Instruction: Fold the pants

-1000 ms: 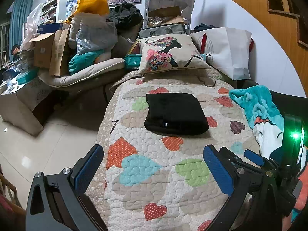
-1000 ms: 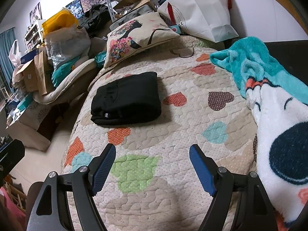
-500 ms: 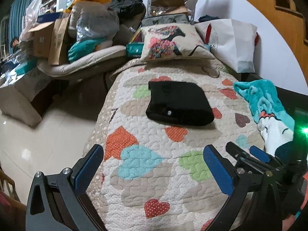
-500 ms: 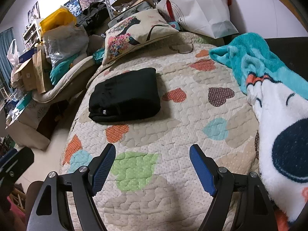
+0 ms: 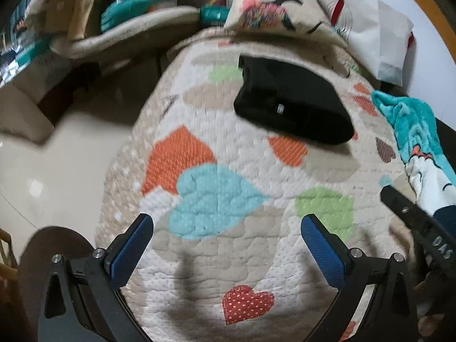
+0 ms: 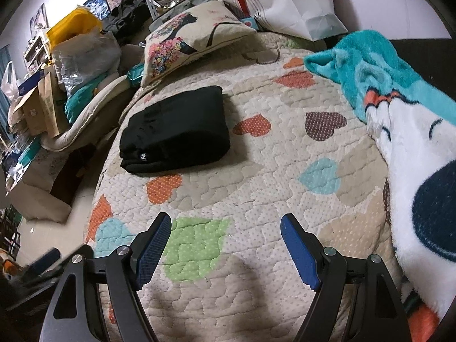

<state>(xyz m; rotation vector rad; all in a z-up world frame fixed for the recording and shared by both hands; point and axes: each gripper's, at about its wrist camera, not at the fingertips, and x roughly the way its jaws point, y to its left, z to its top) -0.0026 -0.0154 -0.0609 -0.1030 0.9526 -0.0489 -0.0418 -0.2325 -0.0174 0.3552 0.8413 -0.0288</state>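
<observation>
The black pants (image 5: 290, 99) lie folded into a compact rectangle on the heart-patterned quilt (image 5: 228, 193), a small white label on the near edge. They also show in the right wrist view (image 6: 176, 131), left of centre. My left gripper (image 5: 228, 245) is open and empty, held above the quilt's near end, well short of the pants. My right gripper (image 6: 225, 245) is open and empty too, over a green heart patch. Part of the right gripper's body (image 5: 416, 228) shows at the right edge of the left wrist view.
A teal and white plush blanket (image 6: 399, 108) lies along the quilt's right side. A printed pillow (image 6: 193, 37) and a white bag (image 6: 287, 2) sit at the far end. Boxes and bags (image 6: 57, 85) crowd the left, beside tiled floor (image 5: 57, 171).
Both grippers have drawn back and tilted down toward the quilt's near end. The left wrist view now swings with motion blur. The pants have not moved.
</observation>
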